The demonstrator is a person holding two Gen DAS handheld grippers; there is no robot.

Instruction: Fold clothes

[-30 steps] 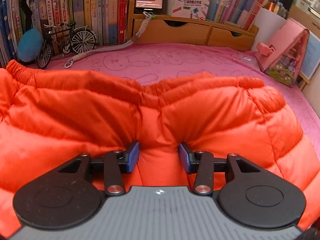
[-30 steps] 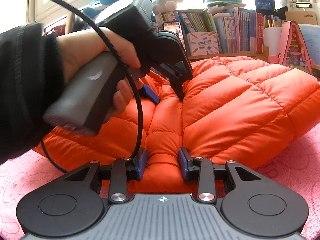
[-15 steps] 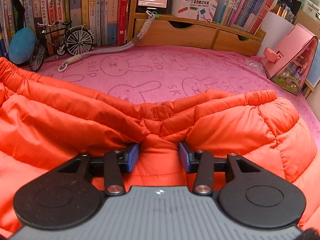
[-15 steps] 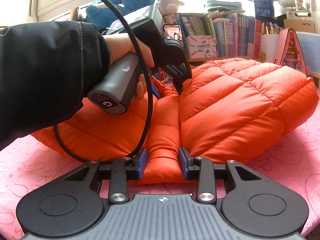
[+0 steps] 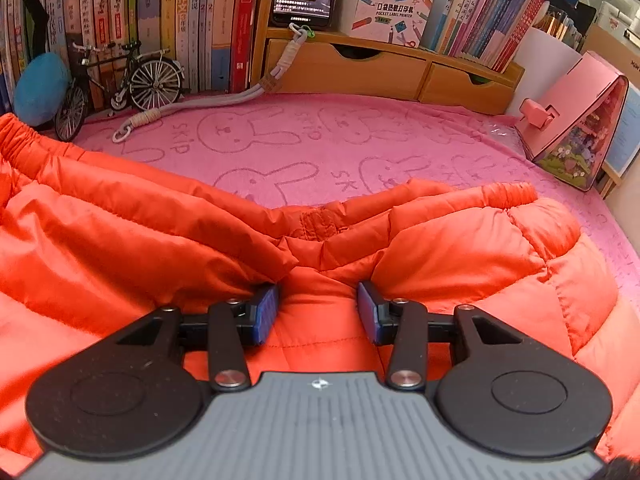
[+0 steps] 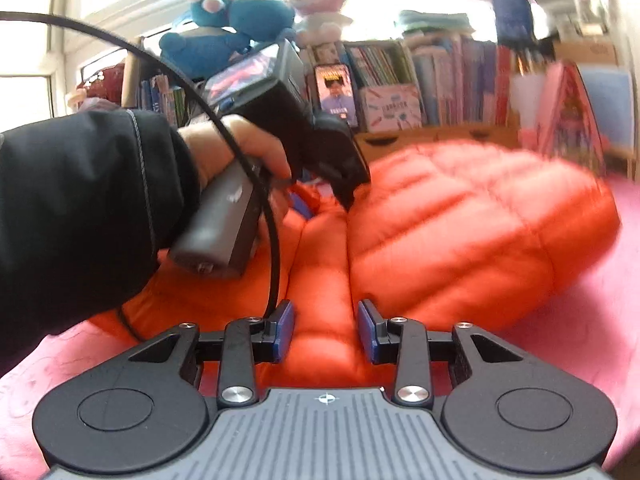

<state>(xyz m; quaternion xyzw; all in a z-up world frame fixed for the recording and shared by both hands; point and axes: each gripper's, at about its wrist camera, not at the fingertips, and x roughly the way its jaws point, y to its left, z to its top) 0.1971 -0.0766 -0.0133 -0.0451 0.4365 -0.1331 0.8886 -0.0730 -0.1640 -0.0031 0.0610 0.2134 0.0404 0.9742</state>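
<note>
Left wrist view: puffy orange quilted garment (image 5: 460,264) lowered since a second ago, more pink bunny-print tabletop (image 5: 320,140) showing. Left claw (image 5: 318,312), right claw (image 6: 325,330) each part-closed, pinching a fabric ridge; fold settling.

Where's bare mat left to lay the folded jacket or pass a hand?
Free: pink mat between the orange jacket and wooden drawers. Crowded: toy bicycle and lanyard back left, pink house right.
</note>
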